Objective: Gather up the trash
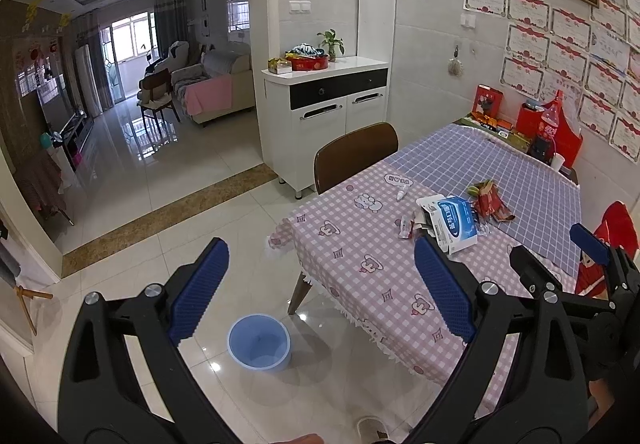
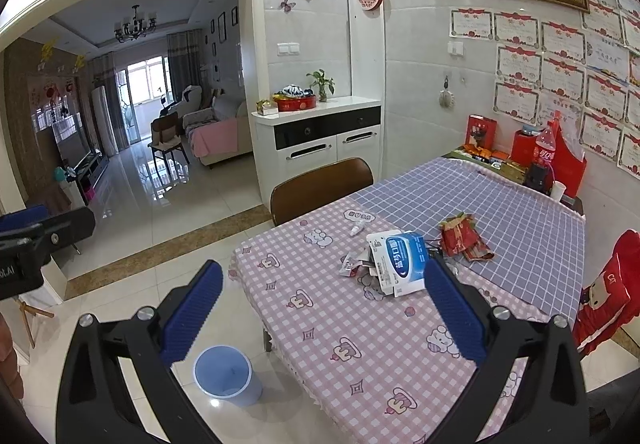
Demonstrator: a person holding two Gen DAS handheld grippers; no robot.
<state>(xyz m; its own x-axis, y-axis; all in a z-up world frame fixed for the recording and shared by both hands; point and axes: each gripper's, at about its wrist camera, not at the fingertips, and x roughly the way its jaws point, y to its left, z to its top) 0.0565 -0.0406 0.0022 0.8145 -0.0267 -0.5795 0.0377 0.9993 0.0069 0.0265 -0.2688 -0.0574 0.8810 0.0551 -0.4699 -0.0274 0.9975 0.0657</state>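
Observation:
Trash lies mid-table on the checked cloth: a torn white-and-blue box [image 1: 454, 222] [image 2: 402, 260], crumpled red wrappers [image 1: 490, 201] [image 2: 464, 238], small scraps [image 1: 406, 228] [image 2: 352, 264] and a tiny white bottle [image 1: 402, 193] [image 2: 357, 230]. A blue bin [image 1: 259, 342] [image 2: 227, 374] stands on the floor by the table's near corner. My left gripper [image 1: 320, 284] hangs open above floor and table edge, holding nothing. My right gripper [image 2: 322, 302] is open too, short of the trash, empty. The right gripper [image 1: 592, 248] also shows at the left wrist view's right edge.
A brown chair [image 1: 356, 153] [image 2: 320, 185] is tucked at the table's far side. Red bags, a cola bottle [image 2: 546, 149] and a paper cup [image 2: 557, 191] crowd the table's wall end. A red cushion [image 2: 604, 296] sits right. A white cabinet [image 2: 320, 141] stands behind.

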